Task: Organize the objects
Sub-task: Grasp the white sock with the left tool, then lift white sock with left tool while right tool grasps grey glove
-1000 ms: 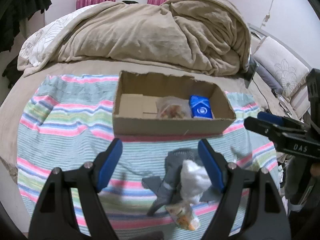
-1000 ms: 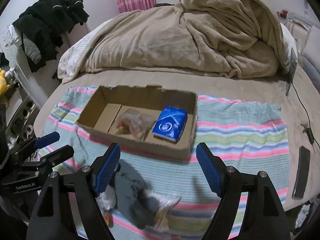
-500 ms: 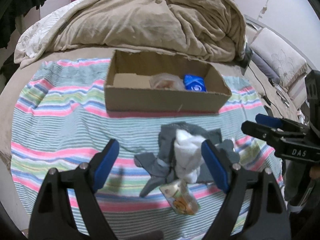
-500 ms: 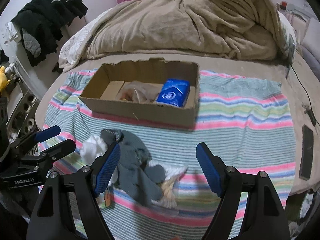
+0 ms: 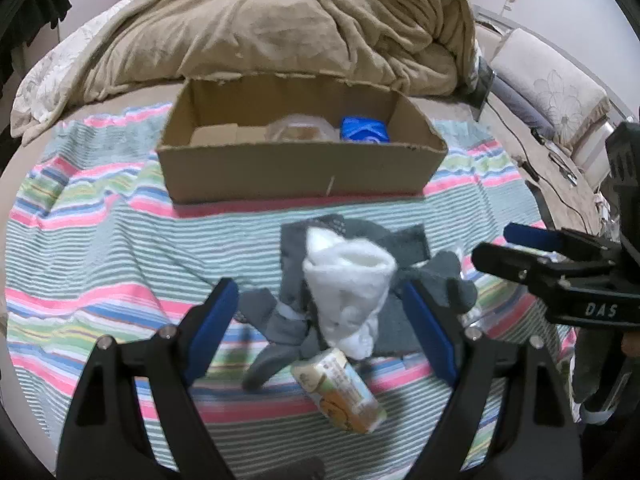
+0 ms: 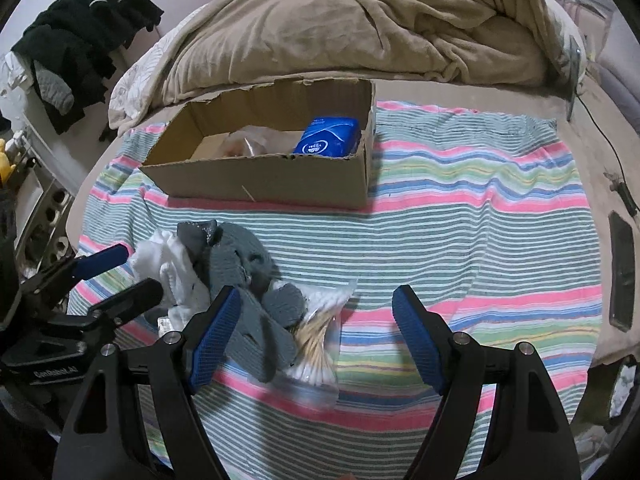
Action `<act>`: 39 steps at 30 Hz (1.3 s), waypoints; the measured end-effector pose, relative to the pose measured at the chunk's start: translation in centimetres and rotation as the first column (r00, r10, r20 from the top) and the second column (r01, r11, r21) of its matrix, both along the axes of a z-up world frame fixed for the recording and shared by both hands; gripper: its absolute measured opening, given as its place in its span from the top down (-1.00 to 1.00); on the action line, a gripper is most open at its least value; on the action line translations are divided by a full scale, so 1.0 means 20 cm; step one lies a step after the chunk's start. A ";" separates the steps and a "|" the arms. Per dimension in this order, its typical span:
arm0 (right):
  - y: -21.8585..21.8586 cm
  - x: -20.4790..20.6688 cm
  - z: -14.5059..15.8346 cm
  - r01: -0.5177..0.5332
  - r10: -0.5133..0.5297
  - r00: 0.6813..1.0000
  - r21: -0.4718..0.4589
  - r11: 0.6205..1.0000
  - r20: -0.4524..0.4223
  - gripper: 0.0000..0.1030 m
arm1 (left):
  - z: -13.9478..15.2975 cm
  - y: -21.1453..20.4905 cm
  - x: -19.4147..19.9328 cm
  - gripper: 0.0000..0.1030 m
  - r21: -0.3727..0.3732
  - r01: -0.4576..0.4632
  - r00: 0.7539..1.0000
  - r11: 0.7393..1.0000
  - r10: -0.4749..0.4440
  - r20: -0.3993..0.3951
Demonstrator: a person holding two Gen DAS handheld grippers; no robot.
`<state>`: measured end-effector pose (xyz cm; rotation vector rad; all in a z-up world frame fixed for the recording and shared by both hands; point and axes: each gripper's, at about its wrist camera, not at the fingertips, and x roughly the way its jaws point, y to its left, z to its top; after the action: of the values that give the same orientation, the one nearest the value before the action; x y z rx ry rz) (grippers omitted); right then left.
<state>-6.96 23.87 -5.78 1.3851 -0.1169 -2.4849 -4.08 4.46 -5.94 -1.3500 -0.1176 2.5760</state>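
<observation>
Socks [image 5: 344, 280] heaped before cardboard box [image 5: 296, 168], both grippers [image 5: 326, 332] [image 6: 316, 332] spread apart, holding nothing

Each tool is showing black angular arms, silver screws and blue ribbed pads: the left tool [image 5: 320, 328], and the right tool [image 6: 316, 332], which is wearing white "DAS" lettering.

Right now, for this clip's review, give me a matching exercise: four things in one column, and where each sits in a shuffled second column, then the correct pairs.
Things:
1. blue packet
2. white sock
3. bag of cotton swabs
4. snack pack

Places:
A. on the grey socks, between the left gripper fingers
B. inside the cardboard box
C. on the striped towel, nearest the left camera
D. beside the grey socks, between the right gripper fingers

Pairs: 1-B, 2-A, 3-D, 4-C
</observation>
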 end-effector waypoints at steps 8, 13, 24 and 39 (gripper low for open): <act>0.02 -0.01 -0.03 0.000 0.000 1.000 -0.016 1.000 0.012 -0.57 | -0.08 0.02 -0.04 -0.14 0.027 0.014 0.999 1.000 -0.015 0.050; 0.05 -0.01 -0.04 0.011 -0.011 1.000 -0.021 1.000 0.015 -0.57 | -0.10 0.04 -0.04 -0.11 0.035 0.029 0.998 0.999 -0.031 0.057; 0.05 -0.01 -0.06 0.009 -0.008 1.000 -0.027 1.000 0.020 -0.57 | -0.07 0.04 -0.02 0.30 0.033 0.056 0.998 0.998 -0.057 0.017; -0.20 -0.03 -0.04 -0.082 0.082 0.997 -0.004 0.997 0.004 -0.57 | 0.10 -0.15 0.04 0.34 0.087 0.028 0.998 0.996 -0.022 -0.067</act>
<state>-7.61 19.91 -6.63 1.3652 -0.0636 -2.4142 -3.26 1.44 -3.96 -1.2274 -0.1984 2.5592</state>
